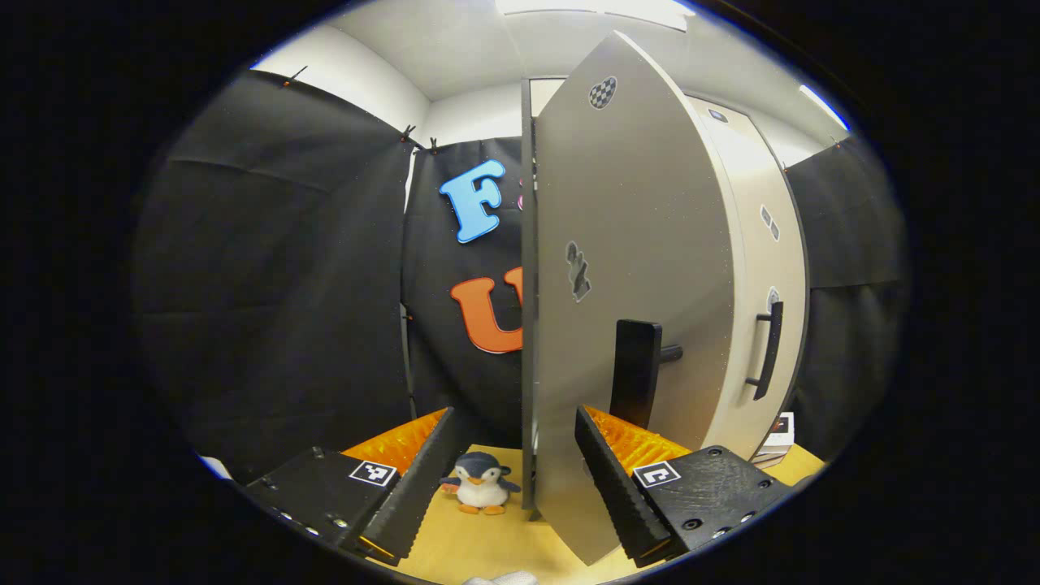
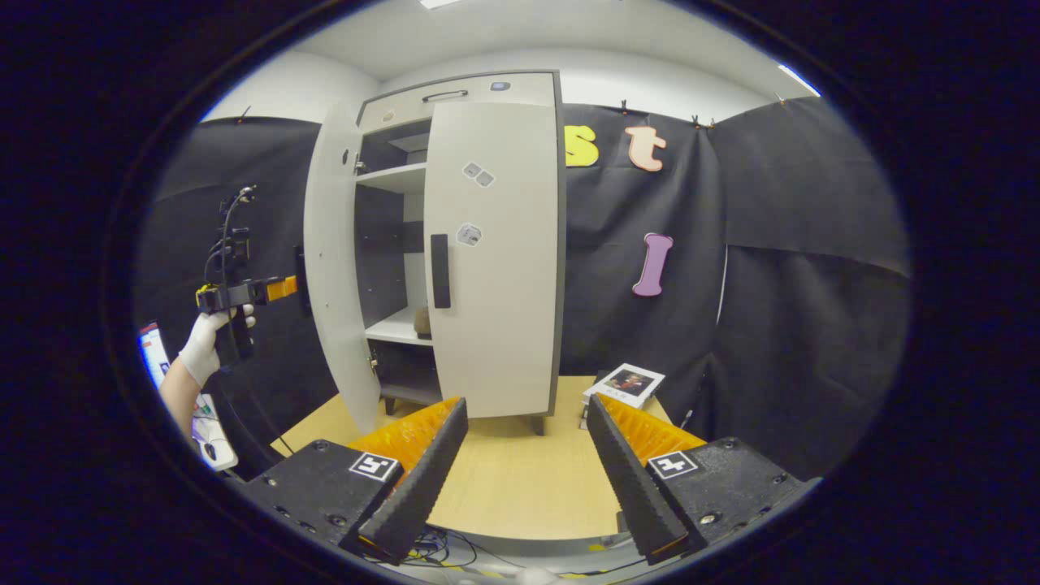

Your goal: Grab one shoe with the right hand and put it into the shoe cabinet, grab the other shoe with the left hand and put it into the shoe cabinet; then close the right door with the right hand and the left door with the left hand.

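Observation:
The shoe cabinet (image 2: 455, 244) stands on the wooden table, its right door (image 2: 496, 260) closed and its left door (image 2: 331, 268) swung wide. A small brownish shoe (image 2: 422, 322) shows on the lower shelf, half hidden by the right door. My left gripper (image 1: 513, 414) is open, and the left door (image 1: 634, 244) stands edge-on between its fingers, the door's black handle (image 1: 636, 372) just beyond the right finger. The right gripper view shows that left gripper (image 2: 276, 288), held by a gloved hand (image 2: 203, 345), at the door's outer face. My right gripper (image 2: 527, 402) hangs open and empty over the table's front edge.
A penguin plush (image 1: 481, 482) sits on the table (image 1: 487, 544) left of the open door. A booklet stack (image 2: 624, 383) lies right of the cabinet. Black cloth walls surround the table. Cables hang below the table's front edge (image 2: 439, 552).

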`<act>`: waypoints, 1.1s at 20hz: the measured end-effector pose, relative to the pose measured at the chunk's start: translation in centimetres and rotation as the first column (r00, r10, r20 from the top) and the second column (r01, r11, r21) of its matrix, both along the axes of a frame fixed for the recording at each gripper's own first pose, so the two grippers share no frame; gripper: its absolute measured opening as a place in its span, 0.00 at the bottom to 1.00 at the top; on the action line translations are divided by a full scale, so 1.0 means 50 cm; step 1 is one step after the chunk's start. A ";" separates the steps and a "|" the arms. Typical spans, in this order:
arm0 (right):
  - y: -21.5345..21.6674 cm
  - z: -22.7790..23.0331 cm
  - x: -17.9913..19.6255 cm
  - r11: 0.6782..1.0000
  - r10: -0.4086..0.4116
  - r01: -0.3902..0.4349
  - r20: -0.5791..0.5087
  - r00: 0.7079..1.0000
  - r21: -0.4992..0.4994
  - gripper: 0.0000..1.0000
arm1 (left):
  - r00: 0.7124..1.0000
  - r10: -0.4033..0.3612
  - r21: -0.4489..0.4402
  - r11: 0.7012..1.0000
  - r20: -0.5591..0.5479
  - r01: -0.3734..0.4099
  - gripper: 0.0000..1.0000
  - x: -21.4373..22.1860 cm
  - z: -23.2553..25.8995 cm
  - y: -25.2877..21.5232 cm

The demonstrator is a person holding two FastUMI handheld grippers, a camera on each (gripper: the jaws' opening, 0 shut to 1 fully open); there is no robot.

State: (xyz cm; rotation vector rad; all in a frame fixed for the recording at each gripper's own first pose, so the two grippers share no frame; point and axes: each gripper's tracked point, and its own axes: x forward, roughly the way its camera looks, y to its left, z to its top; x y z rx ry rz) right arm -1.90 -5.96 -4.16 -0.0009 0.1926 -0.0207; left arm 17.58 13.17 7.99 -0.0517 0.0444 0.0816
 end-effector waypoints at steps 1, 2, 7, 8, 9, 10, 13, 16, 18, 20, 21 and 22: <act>-0.002 0.001 -0.004 1.000 -0.005 0.005 0.002 1.000 0.001 0.97 | 1.000 -0.015 -0.006 1.000 0.002 0.015 0.88 0.005 0.001 -0.017; -0.002 0.002 -0.009 1.000 -0.011 0.011 0.003 1.000 0.002 0.97 | 1.000 -0.031 -0.006 1.000 0.002 0.031 0.90 0.010 0.003 -0.034; -0.002 0.005 -0.035 0.999 -0.038 0.038 0.014 0.999 -0.008 0.97 | 0.996 -0.084 0.007 0.996 -0.013 0.084 0.93 0.043 0.001 -0.099; -0.005 0.010 -0.039 0.999 -0.049 0.049 0.017 0.999 -0.010 0.97 | 0.997 -0.082 0.005 0.997 -0.012 0.082 0.96 0.043 -0.001 -0.109; -0.008 0.013 -0.046 0.998 -0.062 0.063 0.020 0.998 -0.010 0.97 | 0.996 -0.084 0.001 0.996 -0.009 0.084 0.96 0.037 -0.003 -0.114; -0.009 0.015 -0.051 0.997 -0.072 0.072 0.023 0.997 -0.007 0.97 | 0.996 -0.087 0.000 0.996 -0.013 0.087 0.96 0.030 -0.008 -0.122; -0.007 0.009 -0.052 0.997 -0.081 0.082 0.031 0.996 -0.008 0.97 | 0.997 -0.080 0.013 0.997 -0.015 0.080 0.96 -0.011 -0.022 -0.122; -0.008 0.010 -0.055 0.995 -0.094 0.094 0.027 0.995 -0.023 0.97 | 0.996 -0.087 0.007 0.996 -0.031 0.087 0.96 -0.066 -0.038 -0.136; -0.011 0.011 -0.062 0.995 -0.095 0.096 0.027 0.995 -0.017 0.97 | 0.995 -0.099 0.001 0.995 -0.033 0.099 0.96 -0.108 -0.036 -0.153; -0.016 0.015 -0.071 0.996 -0.091 0.091 0.035 0.995 -0.002 0.97 | 0.994 -0.107 0.010 0.994 -0.031 0.107 0.96 -0.156 -0.033 -0.168; -0.018 0.018 -0.075 0.996 -0.087 0.087 0.037 0.996 0.005 0.95 | 0.994 -0.104 0.018 0.994 -0.025 0.105 0.96 -0.182 -0.028 -0.171; -0.022 0.022 -0.079 0.996 -0.084 0.084 0.042 0.996 0.006 0.97 | 0.995 -0.099 0.020 0.995 -0.016 0.099 0.96 -0.206 -0.021 -0.176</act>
